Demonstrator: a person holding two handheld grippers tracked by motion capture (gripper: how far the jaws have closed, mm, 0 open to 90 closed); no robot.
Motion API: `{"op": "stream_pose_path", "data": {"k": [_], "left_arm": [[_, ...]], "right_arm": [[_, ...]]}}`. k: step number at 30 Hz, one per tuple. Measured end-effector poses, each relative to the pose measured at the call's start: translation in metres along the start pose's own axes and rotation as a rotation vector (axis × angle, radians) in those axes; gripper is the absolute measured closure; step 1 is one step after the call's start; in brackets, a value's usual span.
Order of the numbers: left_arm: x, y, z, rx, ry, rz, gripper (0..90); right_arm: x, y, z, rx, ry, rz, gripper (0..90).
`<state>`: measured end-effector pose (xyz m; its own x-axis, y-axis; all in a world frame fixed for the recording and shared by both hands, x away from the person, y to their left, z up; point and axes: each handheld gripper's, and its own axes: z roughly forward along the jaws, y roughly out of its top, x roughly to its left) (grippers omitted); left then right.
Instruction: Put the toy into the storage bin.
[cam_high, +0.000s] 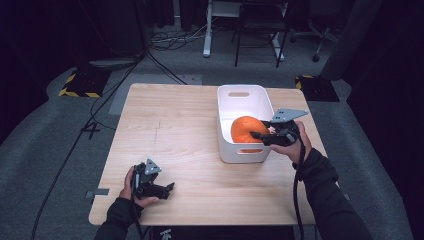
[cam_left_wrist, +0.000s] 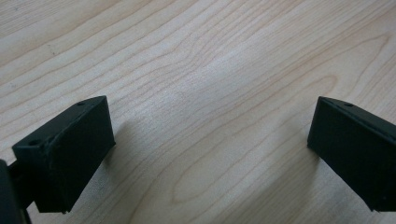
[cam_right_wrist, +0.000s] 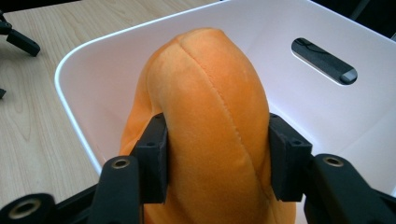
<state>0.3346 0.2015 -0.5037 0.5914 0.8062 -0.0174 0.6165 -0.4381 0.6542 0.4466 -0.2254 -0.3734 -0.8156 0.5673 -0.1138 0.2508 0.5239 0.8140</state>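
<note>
Orange plush toy (cam_right_wrist: 210, 121) sits inside the white bin (cam_high: 227, 100) at the right rear of the tabletop (cam_high: 170, 130), leaning toward the bin's near wall. Rounded, stuffed form with stitched seams running lengthwise over velvety fabric.

Right tool (cam_right_wrist: 217, 156): its two black pads flank the plush's midsection, one on each side, touching the fabric. The fabric bulges out above the pads, so they appear to press on it, though only lightly. The jaws stand partly open, set by the width of the toy. The high view shows the same tool (cam_high: 257, 134) reaching over the bin's right rim with the plush at its tip.

Left tool (cam_left_wrist: 210, 140): jaws wide apart, nothing between them, bare wood grain below. In the high view it rests at the near left of the tabletop (cam_high: 167, 189), well apart from the bin.

Handling judgement:
- Light; filling likely compresses easily, so a pinch sinks in before it bites.
- Soft, not fragile; tolerates a firm squeeze and a drop.
- Pile gives good friction against the pads; slipping is unlikely.
- The body may sag or swing from a shallow pinch.
- Best hold: across the narrow midsection, pads on opposite flanks, seam centred between them, deep enough to catch stuffing rather than loose cloth.
</note>
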Motion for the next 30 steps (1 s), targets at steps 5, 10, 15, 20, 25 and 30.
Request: {"op": "stream_pose_path", "data": {"k": [5,10,15,20,25,30], "left_arm": [[0.0000,0.0000,0.0000,0.000,-0.001,0.000,0.6],[0.0000,0.0000,0.0000,0.000,-0.001,0.000,0.6],[0.0000,0.0000,0.0000,0.000,0.000,0.000,0.6],[0.0000,0.0000,-0.0001,0.000,0.001,0.000,0.6],[0.0000,0.0000,0.0001,0.000,-0.001,0.000,0.6],[0.0000,0.0000,0.0000,0.000,0.000,0.000,0.6]], "right_arm": [[-0.0024,-0.0018,0.0030,0.030,0.009,-0.012,46.3],[-0.0017,-0.0022,0.0049,0.072,0.006,-0.021,42.7],[-0.0002,-0.0012,0.0065,0.091,0.000,-0.035,40.2],[-0.0005,-0.0013,0.0067,0.091,0.002,-0.036,40.3],[-0.0004,-0.0015,0.0055,0.091,0.009,-0.037,41.7],[0.0003,-0.0018,0.0049,0.086,0.008,-0.039,43.3]]}}
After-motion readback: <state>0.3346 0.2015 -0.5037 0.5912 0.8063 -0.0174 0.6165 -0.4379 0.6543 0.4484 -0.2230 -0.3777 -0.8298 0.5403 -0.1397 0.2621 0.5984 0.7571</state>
